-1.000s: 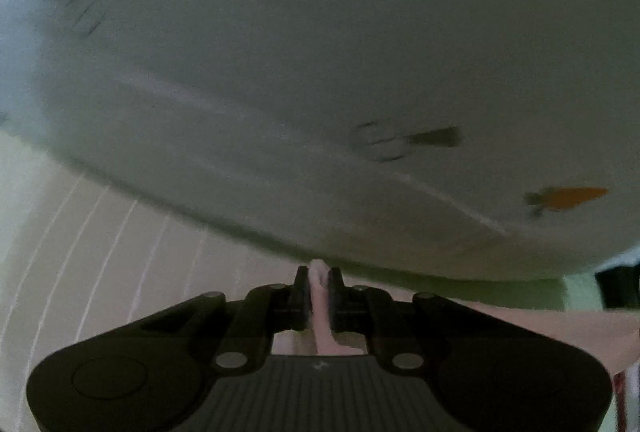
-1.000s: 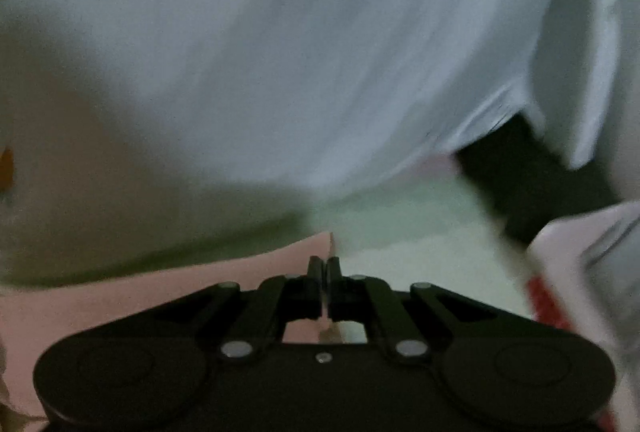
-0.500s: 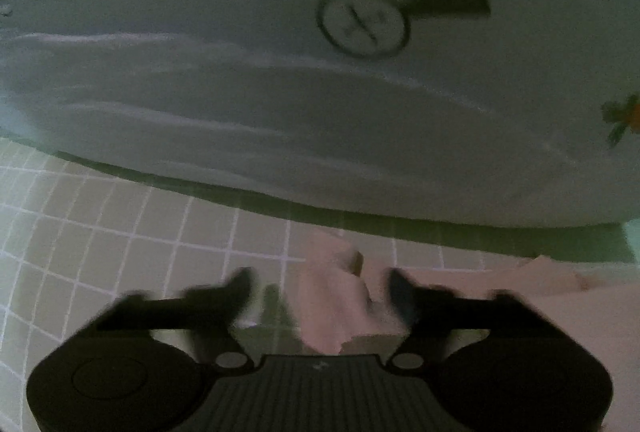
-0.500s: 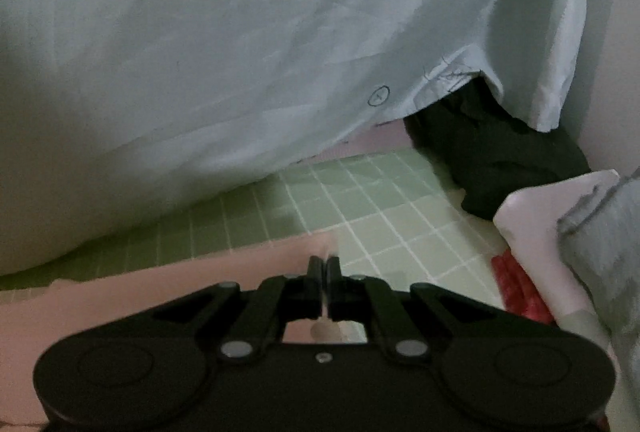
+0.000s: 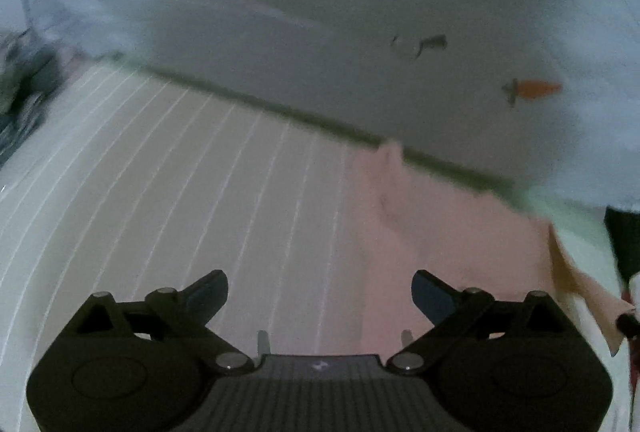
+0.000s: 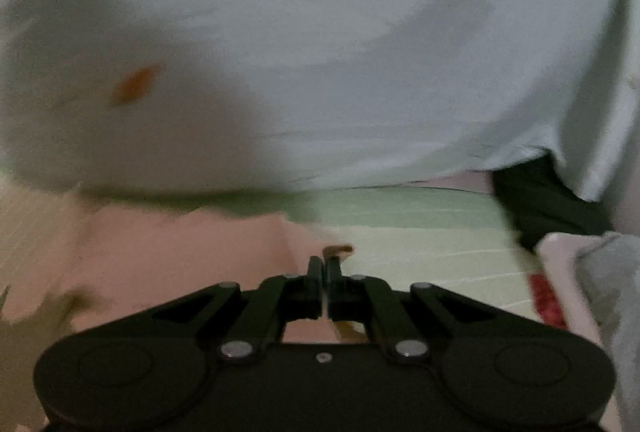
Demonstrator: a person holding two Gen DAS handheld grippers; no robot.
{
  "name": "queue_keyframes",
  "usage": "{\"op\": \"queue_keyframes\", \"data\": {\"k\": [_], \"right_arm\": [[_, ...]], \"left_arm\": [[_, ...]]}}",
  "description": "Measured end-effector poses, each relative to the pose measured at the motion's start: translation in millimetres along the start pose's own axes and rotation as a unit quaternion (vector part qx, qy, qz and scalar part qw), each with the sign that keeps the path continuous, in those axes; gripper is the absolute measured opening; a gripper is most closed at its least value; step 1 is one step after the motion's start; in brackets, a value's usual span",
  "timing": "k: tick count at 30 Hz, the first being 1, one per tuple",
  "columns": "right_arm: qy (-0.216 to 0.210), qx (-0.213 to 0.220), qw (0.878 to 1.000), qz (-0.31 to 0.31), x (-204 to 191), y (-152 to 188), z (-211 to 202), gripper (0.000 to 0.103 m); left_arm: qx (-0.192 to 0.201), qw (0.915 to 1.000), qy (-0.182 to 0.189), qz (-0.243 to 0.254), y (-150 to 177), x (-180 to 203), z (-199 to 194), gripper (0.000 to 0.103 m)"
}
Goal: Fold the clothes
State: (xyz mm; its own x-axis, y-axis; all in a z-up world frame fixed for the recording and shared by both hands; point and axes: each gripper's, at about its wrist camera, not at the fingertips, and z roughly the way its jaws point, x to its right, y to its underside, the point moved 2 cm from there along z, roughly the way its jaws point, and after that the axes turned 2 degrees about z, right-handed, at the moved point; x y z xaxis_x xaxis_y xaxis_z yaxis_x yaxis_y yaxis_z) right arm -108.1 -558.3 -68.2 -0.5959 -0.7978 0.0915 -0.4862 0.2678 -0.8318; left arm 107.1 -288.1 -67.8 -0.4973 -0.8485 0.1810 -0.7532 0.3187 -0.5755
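Left wrist view: the left gripper (image 5: 320,290) is standing with its fingers (image 5: 206,290) spread wide and nothing between them; a second ago they were clenched on a fold of the thin pink cloth garment (image 5: 448,228), and half a second ago they were blurred in mid-opening with the pink bunch just ahead, so this corner has just been let go; I judge that one end of the fold is now set down. The garment is lying from 12 toward 3 o'clock of the fingers, its near edge passing just beside the right-hand finger, apart from both; its far point is reaching toward the large pale blue-grey sheet with small printed marks (image 5: 360,12) filling the view from 10 to 2 o'clock. The pale green surface with a white grid pattern (image 5: 180,172) is spreading from 9 to 12 o'clock; motion blur is smearing its lines, so the gripper is moving, probably drawing back.

Right wrist view: the right gripper (image 6: 325,264) is still clenching its fingers (image 6: 315,268) on the garment's edge (image 6: 180,252), as in both earlier pictures; the pink cloth is running from the fingertips out to 9 o'clock, flat on the gridded surface (image 6: 420,232); a small brownish scrap is showing at the tips, too blurred to name. The pale sheet (image 6: 320,52) is hanging across 10 to 2 o'clock; a dark crumpled garment (image 6: 548,204) is lying at 2 o'clock, and a heap of white, red and grey clothing (image 6: 592,292) at 3 o'clock. With one end freed and the other held, the fold looks partly laid.
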Motion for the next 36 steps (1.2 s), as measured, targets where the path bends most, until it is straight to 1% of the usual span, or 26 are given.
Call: {"op": "queue_keyframes", "data": {"k": [3, 7, 9, 11, 14, 15, 16, 17, 18, 19, 20, 22, 25, 27, 30, 32, 33, 34, 35, 36], "right_arm": [[-0.037, -0.015, 0.998, -0.046, -41, 29, -29, 0.002], [-0.077, -0.053, 0.993, -0.067, -82, 74, -62, 0.002], [-0.094, -0.073, 0.990, -0.075, -100, 97, -77, 0.002], [-0.109, -0.095, 0.987, -0.071, -111, 113, -87, 0.002], [-0.118, -0.118, 0.984, -0.058, -116, 125, -99, 0.004], [-0.115, -0.116, 0.985, -0.055, -114, 126, -104, 0.013], [-0.110, -0.108, 0.987, -0.053, -112, 126, -109, 0.037], [-0.104, -0.101, 0.988, -0.051, -110, 126, -114, 0.052], [-0.093, -0.093, 0.990, -0.044, -106, 126, -119, 0.073], [-0.078, -0.088, 0.993, -0.032, -99, 128, -123, 0.081], [-0.067, -0.088, 0.994, -0.019, -92, 129, -124, 0.082], [-0.047, -0.094, 0.994, 0.003, -77, 134, -124, 0.088], [-0.014, -0.113, 0.993, 0.030, -50, 144, -123, 0.088], [-0.007, -0.120, 0.992, 0.040, -34, 149, -122, 0.088], [0.004, -0.124, 0.992, 0.037, -10, 158, -126, 0.089], [0.009, -0.127, 0.991, 0.033, 5, 164, -127, 0.089], [0.012, -0.129, 0.991, 0.030, 13, 167, -127, 0.088], [0.015, -0.130, 0.991, 0.030, 21, 171, -130, 0.088], [0.017, -0.131, 0.991, 0.029, 28, 173, -131, 0.088], [0.019, -0.133, 0.991, 0.029, 34, 175, -132, 0.088]], "left_arm": [[-0.010, 0.9999, -0.010, 0.001, 34, -12, -23, 0.098], [-0.022, 0.9995, -0.022, 0.003, 79, -26, -53, 0.098], [-0.031, 0.9992, -0.023, 0.012, 92, -24, -58, 0.098], [-0.038, 0.9988, -0.021, 0.022, 103, -22, -63, 0.098], [-0.042, 0.9983, -0.017, 0.036, 115, -12, -71, 0.098], [-0.042, 0.9982, -0.016, 0.040, 119, -9, -73, 0.098], [-0.044, 0.9980, -0.014, 0.043, 122, -4, -73, 0.098], [-0.046, 0.9978, -0.013, 0.046, 126, 0, -74, 0.098], [-0.048, 0.9976, -0.011, 0.049, 130, 4, -74, 0.098], [-0.048, 0.9975, -0.008, 0.052, 133, 11, -74, 0.098], [-0.048, 0.9973, -0.004, 0.055, 136, 17, -74, 0.098], [-0.048, 0.9970, 0.003, 0.061, 142, 30, -74, 0.098], [-0.044, 0.9961, 0.020, 0.073, 150, 54, -71, 0.096], [-0.040, 0.9953, 0.034, 0.081, 156, 74, -69, 0.095], [-0.040, 0.9940, 0.053, 0.087, 162, 100, -62, 0.087], [-0.046, 0.9929, 0.064, 0.090, 167, 116, -55, 0.076], [-0.049, 0.9923, 0.068, 0.091, 170, 123, -51, 0.074], [-0.050, 0.9921, 0.071, 0.091, 171, 130, -47, 0.071], [-0.051, 0.9919, 0.073, 0.091, 173, 136, -43, 0.065], [-0.052, 0.9921, 0.068, 0.091, 174, 139, -41, 0.061]]}}
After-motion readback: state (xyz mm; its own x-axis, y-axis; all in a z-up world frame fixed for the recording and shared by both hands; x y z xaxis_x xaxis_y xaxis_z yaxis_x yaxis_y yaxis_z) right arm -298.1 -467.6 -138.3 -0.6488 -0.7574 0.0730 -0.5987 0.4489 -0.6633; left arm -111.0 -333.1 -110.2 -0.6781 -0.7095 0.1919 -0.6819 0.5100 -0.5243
